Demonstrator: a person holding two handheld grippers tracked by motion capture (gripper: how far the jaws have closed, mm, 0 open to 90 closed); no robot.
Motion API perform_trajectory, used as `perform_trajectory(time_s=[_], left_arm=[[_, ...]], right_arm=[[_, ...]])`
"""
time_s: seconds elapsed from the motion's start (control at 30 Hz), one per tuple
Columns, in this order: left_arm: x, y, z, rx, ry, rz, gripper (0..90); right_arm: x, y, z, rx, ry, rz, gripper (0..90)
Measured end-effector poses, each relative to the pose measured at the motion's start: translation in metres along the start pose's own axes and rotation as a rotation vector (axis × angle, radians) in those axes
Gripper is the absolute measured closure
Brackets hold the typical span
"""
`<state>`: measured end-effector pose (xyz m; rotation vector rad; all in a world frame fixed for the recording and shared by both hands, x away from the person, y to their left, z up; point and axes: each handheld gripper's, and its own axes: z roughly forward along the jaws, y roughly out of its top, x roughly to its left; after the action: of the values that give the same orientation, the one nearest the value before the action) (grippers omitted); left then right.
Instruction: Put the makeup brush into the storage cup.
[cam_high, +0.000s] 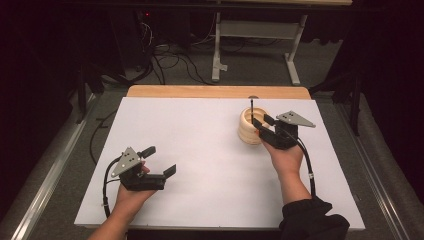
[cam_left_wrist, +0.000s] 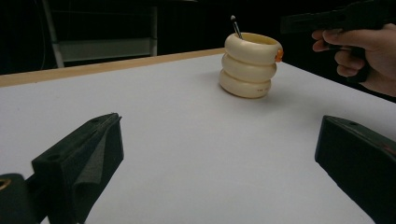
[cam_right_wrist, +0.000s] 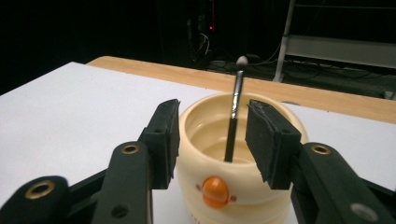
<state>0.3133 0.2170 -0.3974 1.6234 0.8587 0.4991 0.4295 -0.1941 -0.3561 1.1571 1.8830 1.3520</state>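
A cream ribbed cup (cam_high: 246, 131) with an orange knob on its front (cam_right_wrist: 215, 192) stands at the right rear of the white sheet. A thin dark pen (cam_right_wrist: 235, 109) with a pale tip leans upright inside it. My right gripper (cam_high: 261, 121) hovers over the cup's near rim. In the right gripper view its jaws stand apart on either side of the pen without touching it (cam_right_wrist: 214, 112). My left gripper (cam_high: 162, 160) rests near the front left, jaws wide with nothing between them (cam_left_wrist: 219, 126). The cup (cam_left_wrist: 250, 65) is far ahead of it.
A white sheet (cam_high: 200, 150) covers the table, with a wooden edge (cam_high: 215, 91) at the back. Beyond it are a metal desk frame (cam_high: 255, 45) and floor cables (cam_high: 170, 62). A rail (cam_high: 50, 165) runs along the left side.
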Motion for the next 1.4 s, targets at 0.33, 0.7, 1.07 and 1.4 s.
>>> perform_trajectory(time_s=[0.33,0.7,1.07,1.4], left_arm=[[-0.001,-0.002,0.002,0.02,-0.002,0.009,1.9],[-0.005,-0.003,0.003,0.031,-0.01,0.014,1.9],[-0.006,-0.004,0.004,0.037,-0.006,0.021,1.9],[-0.006,-0.006,0.005,0.051,0.013,0.041,1.8]], right_arm=[[0.001,-0.014,-0.011,0.024,0.035,-0.012,43.3],[0.005,-0.029,-0.032,0.011,0.08,-0.024,21.9],[0.008,-0.045,-0.067,-0.034,0.069,-0.031,3.4],[0.008,-0.065,-0.095,-0.041,0.061,-0.041,1.1]])
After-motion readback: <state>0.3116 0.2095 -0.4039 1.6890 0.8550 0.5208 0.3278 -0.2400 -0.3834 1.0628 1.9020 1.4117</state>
